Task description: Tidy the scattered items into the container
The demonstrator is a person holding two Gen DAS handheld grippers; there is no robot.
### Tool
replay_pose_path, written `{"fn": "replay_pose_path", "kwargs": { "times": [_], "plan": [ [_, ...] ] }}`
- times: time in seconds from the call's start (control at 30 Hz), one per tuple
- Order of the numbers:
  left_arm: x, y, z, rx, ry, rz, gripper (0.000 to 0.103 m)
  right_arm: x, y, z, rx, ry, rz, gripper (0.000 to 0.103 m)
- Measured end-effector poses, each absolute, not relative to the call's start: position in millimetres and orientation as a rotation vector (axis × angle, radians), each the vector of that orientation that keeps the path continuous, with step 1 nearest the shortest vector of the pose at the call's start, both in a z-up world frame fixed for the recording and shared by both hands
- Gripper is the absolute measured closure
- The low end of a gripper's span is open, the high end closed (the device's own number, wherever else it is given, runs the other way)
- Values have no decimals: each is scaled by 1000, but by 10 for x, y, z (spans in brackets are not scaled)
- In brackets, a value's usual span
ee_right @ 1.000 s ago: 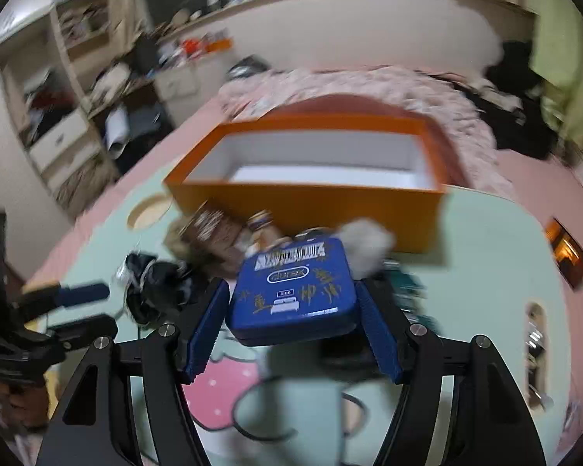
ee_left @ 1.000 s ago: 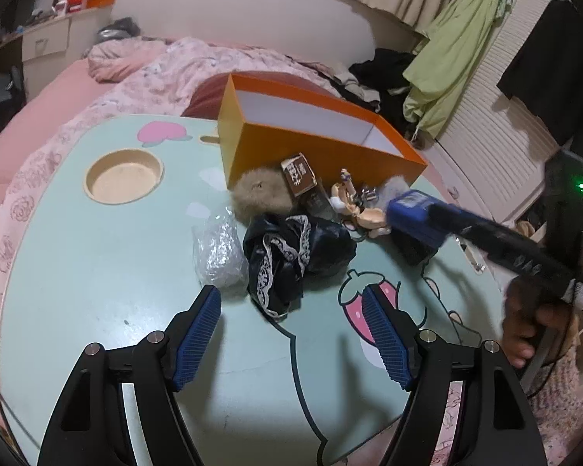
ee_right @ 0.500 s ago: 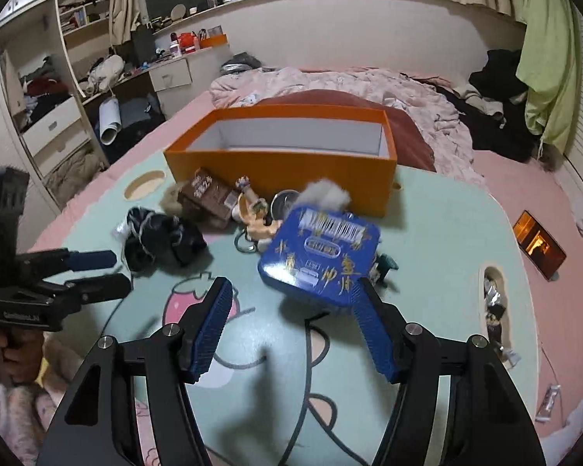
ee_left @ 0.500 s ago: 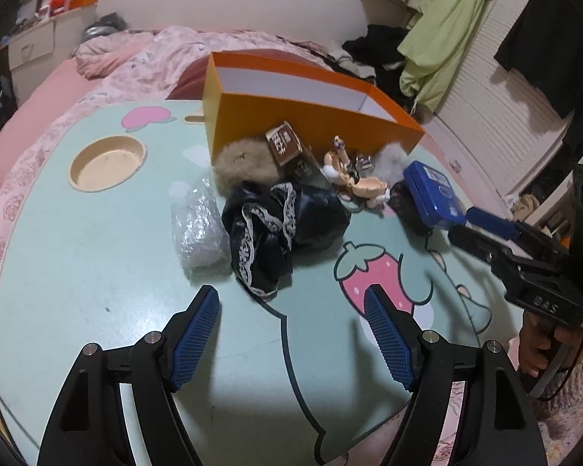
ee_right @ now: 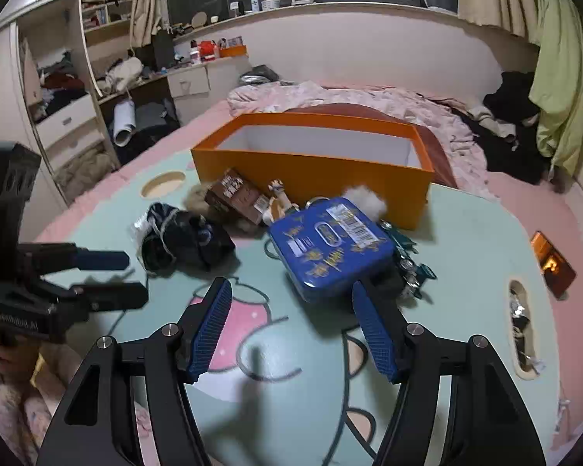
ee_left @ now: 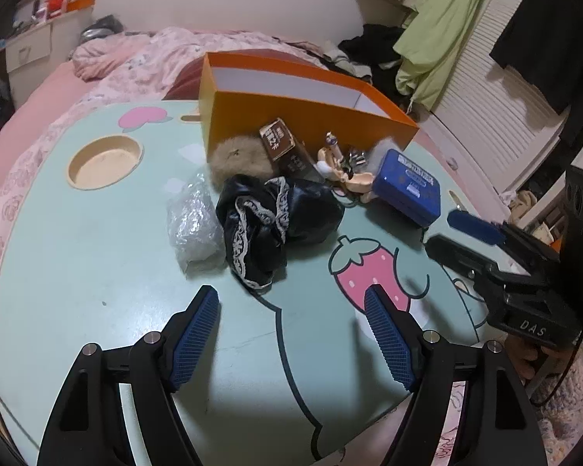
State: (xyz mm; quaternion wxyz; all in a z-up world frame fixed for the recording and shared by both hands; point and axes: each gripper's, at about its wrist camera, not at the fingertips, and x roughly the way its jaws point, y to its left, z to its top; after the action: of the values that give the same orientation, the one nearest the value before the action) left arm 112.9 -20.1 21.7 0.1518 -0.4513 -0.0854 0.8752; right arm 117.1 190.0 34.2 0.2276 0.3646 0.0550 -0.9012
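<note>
Released from the right gripper (ee_right: 287, 326), the flat blue rectangular tin (ee_right: 332, 246) now lies on the mint tabletop (ee_left: 77, 272) outside the orange cardboard box (ee_right: 311, 171); both the right and left gripper (ee_left: 291, 334) are held wide and empty.

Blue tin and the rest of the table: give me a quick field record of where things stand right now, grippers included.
container: orange box, open top, no items visible inside
blue tin: on the table, outside the box, propped on other items
black lacy cloth: on the table, beside clear plastic bag
brown carton: leaning by the box front
left gripper: open, nothing between its pads
right gripper: open, holds nothing, tin just ahead of it
</note>
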Motion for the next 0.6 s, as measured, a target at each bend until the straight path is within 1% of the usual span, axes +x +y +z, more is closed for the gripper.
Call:
{"fn": "replay_pose_path", "kwargs": {
  "times": [0.07,0.17,0.2,0.27,0.3,0.33,0.37,0.43,0.6],
  "plan": [
    [1129,-174,206,-1304,-211,2522,25,1182,1914,272,1064,149,-2480,37],
    [1138,-136,191,-1309,-139,2565,24,1197,1905,93,1188,238,-2567,37],
    [1138,-130,181,-1308,-117,2580,22,1206,1932,68,1176,223,-2597,35],
    [1121,-114,151,-1322,-64,2621,10,1208,1994,46,1183,188,-2645,27],
    [1106,-101,129,-1343,-23,2647,7,1187,2027,45,1194,175,-2664,19],
    [1084,-79,92,-1374,41,2680,0,1173,2052,37,1202,163,-2674,13],
    [1069,-59,56,-1376,94,2713,0,1159,2085,27,1214,140,-2671,12],
    [1063,-78,23,-1342,82,2734,0,1115,2122,11,1249,124,-2654,2],
    [1083,-119,-44,-1320,73,2748,0,1090,2133,30,1259,134,-2650,1]
  ]
}}
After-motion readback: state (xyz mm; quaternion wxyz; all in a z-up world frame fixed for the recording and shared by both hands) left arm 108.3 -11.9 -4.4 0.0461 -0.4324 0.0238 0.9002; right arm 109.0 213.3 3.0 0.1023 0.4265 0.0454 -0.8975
